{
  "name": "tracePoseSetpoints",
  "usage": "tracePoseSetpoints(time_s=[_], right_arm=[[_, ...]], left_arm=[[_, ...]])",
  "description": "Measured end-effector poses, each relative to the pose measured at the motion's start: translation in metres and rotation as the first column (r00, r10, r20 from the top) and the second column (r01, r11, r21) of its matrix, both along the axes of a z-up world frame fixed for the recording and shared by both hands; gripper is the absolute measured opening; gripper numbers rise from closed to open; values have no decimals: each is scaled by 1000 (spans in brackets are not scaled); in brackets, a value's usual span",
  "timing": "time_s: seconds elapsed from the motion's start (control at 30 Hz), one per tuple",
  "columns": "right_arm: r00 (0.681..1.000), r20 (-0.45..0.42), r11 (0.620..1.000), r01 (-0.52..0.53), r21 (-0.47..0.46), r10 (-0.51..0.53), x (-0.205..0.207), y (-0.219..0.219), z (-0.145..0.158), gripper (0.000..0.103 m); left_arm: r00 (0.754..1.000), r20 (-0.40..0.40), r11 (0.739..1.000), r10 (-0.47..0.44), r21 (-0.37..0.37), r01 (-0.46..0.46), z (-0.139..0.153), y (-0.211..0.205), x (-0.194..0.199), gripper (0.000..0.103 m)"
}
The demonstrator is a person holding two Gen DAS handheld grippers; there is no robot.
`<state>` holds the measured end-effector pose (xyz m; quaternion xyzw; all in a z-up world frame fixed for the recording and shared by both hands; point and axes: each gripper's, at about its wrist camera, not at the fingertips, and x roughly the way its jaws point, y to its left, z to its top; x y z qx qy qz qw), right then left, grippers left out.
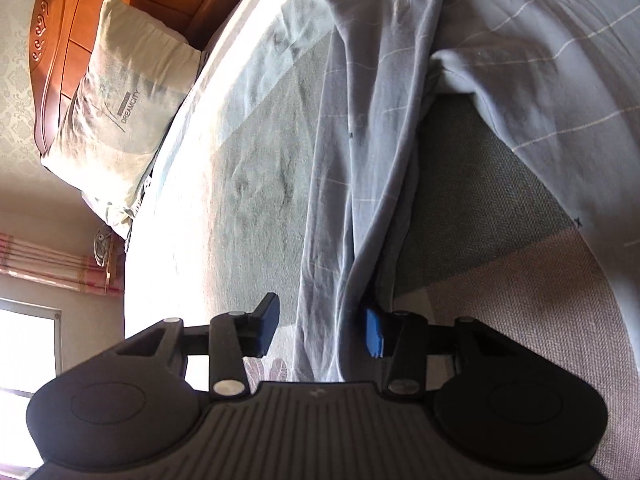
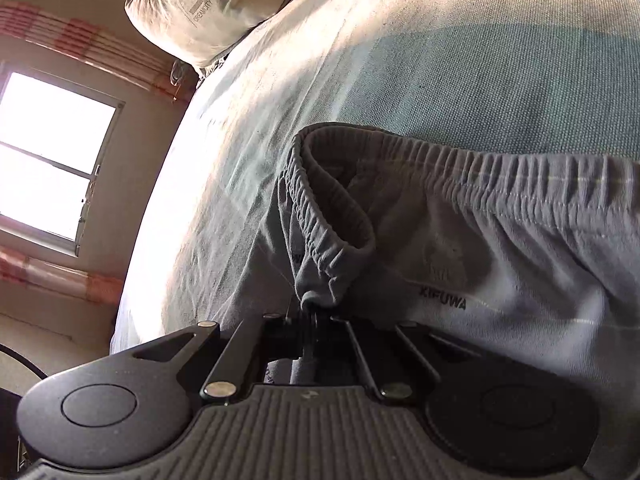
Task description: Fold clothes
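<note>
Sunlight from a window falls across a big bed with a pale sheet, and that is where all the work is.

Start with the right gripper. Its two fingers are pinched tight on the stretchy waistband of a pair of light grey trousers. The band bunches up right at the fingertips.

Now the left gripper. Its fingers stand partly apart, with a gap between them. One trouser leg runs down through that gap, but the blue pads do not seem to press on it.

Moving out, the trousers lie long across the bed. That leg stretches from the left gripper up to where the right gripper's dark tip shows at the waist end. The other leg spreads away to the side.

I think the folding has only just begun. The legs are not yet laid one on top of the other, and nothing is folded small. What is left looks like bringing the legs together, then folding the trousers over.

Counting up: one pair of trousers with two legs, two grippers, one pillow with letters on it, one wooden headboard, and one window with pink striped curtains.
</note>
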<state>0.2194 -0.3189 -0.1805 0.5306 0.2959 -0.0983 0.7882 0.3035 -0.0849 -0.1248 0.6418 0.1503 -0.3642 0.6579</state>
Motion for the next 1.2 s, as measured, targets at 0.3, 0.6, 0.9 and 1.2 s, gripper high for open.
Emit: tracePoseSetpoints(time_s=[0.3, 0.6, 0.9, 1.2], right_arm=[[999, -39, 999, -23, -31, 21, -2, 0, 11, 4], [992, -82, 991, -103, -88, 96, -17, -4, 52, 4], [964, -149, 959, -242, -144, 221, -36, -16, 89, 4], [909, -278, 912, -367, -185, 310, -50, -37, 105, 4]], left_arm=[[991, -80, 994, -110, 19, 112, 7, 10, -14, 0], [972, -192, 990, -138, 1, 141, 41, 21, -29, 0], [903, -368, 974, -221, -34, 225, 74, 16, -61, 0], [727, -569, 914, -384, -123, 387, 102, 5, -100, 0]])
